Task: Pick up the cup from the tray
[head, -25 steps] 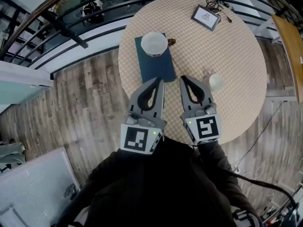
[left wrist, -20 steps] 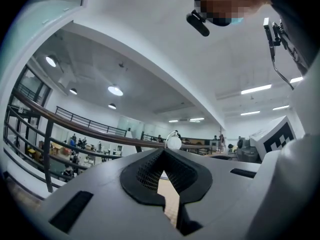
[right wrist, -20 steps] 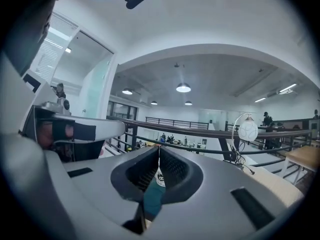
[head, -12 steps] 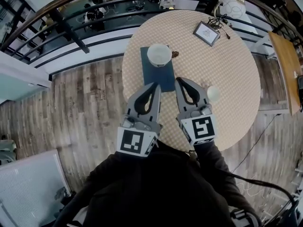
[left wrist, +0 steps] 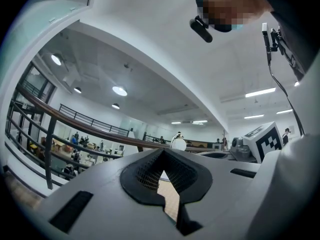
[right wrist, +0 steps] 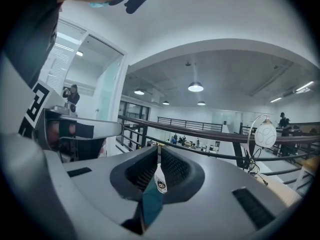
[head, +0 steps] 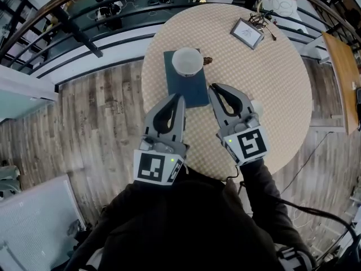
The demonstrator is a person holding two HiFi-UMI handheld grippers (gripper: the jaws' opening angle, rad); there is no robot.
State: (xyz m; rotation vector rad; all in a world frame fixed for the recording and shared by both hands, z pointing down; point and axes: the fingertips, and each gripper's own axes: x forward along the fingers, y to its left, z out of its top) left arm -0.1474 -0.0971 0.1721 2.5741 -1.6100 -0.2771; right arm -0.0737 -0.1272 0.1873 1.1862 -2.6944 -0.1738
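Observation:
A white cup [head: 188, 61] stands at the far end of a dark blue tray [head: 186, 86] on the round table [head: 276, 78]. My left gripper [head: 180, 96] is shut, with its tips over the tray's near edge. My right gripper [head: 212, 87] is shut too, its tips just beside the tray's right edge. Neither holds anything, and both are a short way from the cup. In the right gripper view the cup [right wrist: 160, 180] and a strip of tray [right wrist: 150, 204] show through the slit between the closed jaws. The left gripper view [left wrist: 163, 150] shows only tabletop through its slit.
A small white cup [head: 257, 107] sits right of my right gripper, partly hidden by it. A framed card [head: 246, 33], a round lamp [head: 280, 4] with cables and a small brown object [head: 207, 60] lie further back. Railings [head: 84, 35] and wooden floor surround the table.
Both grippers have edged forward toward the tray, the right one now alongside its right edge and covering part of the small cup. Both stay shut.

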